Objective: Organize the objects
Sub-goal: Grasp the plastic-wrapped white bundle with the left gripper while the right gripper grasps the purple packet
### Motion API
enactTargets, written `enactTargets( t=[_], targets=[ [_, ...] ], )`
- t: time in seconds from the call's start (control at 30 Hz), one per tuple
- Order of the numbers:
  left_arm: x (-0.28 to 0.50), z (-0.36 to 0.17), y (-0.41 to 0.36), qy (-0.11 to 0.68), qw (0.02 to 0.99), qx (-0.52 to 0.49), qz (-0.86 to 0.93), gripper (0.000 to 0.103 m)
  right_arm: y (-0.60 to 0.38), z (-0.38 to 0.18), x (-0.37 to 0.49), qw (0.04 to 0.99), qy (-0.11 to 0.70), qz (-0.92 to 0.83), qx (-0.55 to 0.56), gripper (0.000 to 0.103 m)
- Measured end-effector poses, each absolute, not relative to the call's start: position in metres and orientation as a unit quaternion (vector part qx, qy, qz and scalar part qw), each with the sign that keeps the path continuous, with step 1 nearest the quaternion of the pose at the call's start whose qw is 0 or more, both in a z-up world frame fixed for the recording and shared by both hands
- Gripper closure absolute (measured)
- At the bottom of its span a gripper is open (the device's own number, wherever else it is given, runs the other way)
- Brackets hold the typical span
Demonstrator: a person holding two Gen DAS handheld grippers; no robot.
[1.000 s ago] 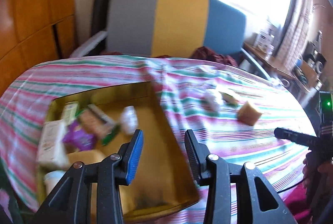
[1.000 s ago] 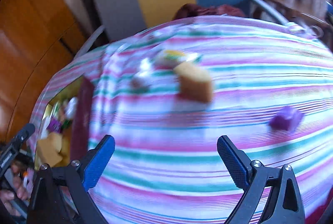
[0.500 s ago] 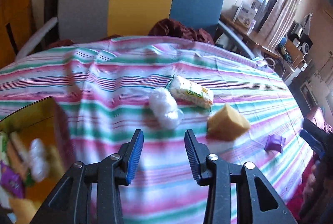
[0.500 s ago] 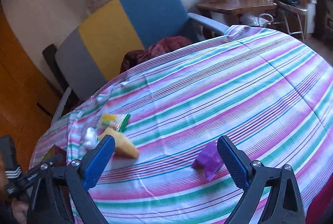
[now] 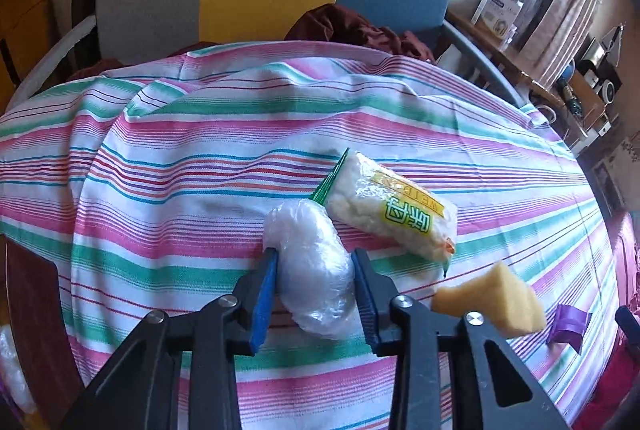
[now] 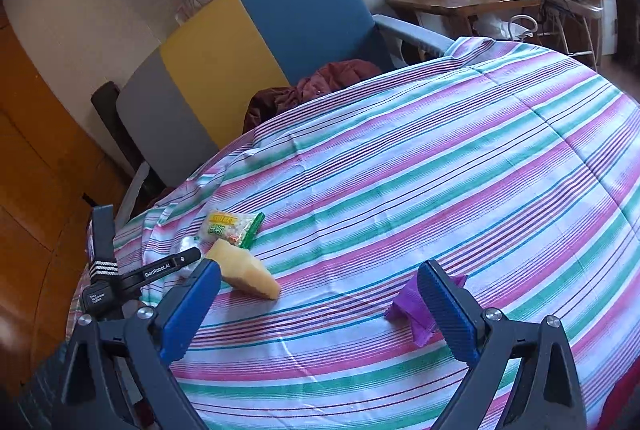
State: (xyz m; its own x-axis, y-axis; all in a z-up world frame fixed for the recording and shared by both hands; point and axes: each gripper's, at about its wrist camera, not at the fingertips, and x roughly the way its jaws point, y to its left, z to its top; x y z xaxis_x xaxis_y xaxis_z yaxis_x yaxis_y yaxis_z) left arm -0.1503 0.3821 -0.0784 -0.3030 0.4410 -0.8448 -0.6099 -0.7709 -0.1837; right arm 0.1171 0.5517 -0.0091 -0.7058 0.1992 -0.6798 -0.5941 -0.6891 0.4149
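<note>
- Left wrist view: left gripper (image 5: 314, 284) pads straddle white plastic-wrapped bundle (image 5: 314, 262) on striped tablecloth (image 5: 180, 166); whether they clamp it, cannot tell.
- Right gripper (image 6: 320, 310) spread wide, holding nothing, crumpled purple wrapper (image 6: 408, 304) beside its right finger.

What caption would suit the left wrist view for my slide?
Left gripper straddles a clear-wrapped white bundle on the striped tablecloth, beside a rice-cracker packet.

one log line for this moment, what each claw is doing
left claw: fingers either side of clear plastic-wrapped white bundle, grip unconfirmed | right claw: open over striped tablecloth, crumpled purple wrapper by its right finger
</note>
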Motion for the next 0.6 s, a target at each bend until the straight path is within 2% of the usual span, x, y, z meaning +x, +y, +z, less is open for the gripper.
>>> enactTargets(
  t=[0.13, 0.33, 0.6],
  targets=[
    [-0.121, -0.077, 0.368, 0.099, 0.337, -0.473, 0.808, 0.068, 0.556, -0.003, 0.126, 0.259, 0.316, 0.866, -0.289, 0.004],
    [-0.073, -0.068, 0.338, 0.111, 0.349, -0.449, 0.815, 0.068, 0.583, -0.007, 0.156, 0.315, 0.381, 0.832, -0.25, 0.004],
    [-0.009, -0.084, 0.314, 0.162, 0.376, -0.422, 0.809, 0.067, 0.587, -0.015, 0.15, 0.327, 0.379, 0.821, -0.276, 0.004]
  ],
)
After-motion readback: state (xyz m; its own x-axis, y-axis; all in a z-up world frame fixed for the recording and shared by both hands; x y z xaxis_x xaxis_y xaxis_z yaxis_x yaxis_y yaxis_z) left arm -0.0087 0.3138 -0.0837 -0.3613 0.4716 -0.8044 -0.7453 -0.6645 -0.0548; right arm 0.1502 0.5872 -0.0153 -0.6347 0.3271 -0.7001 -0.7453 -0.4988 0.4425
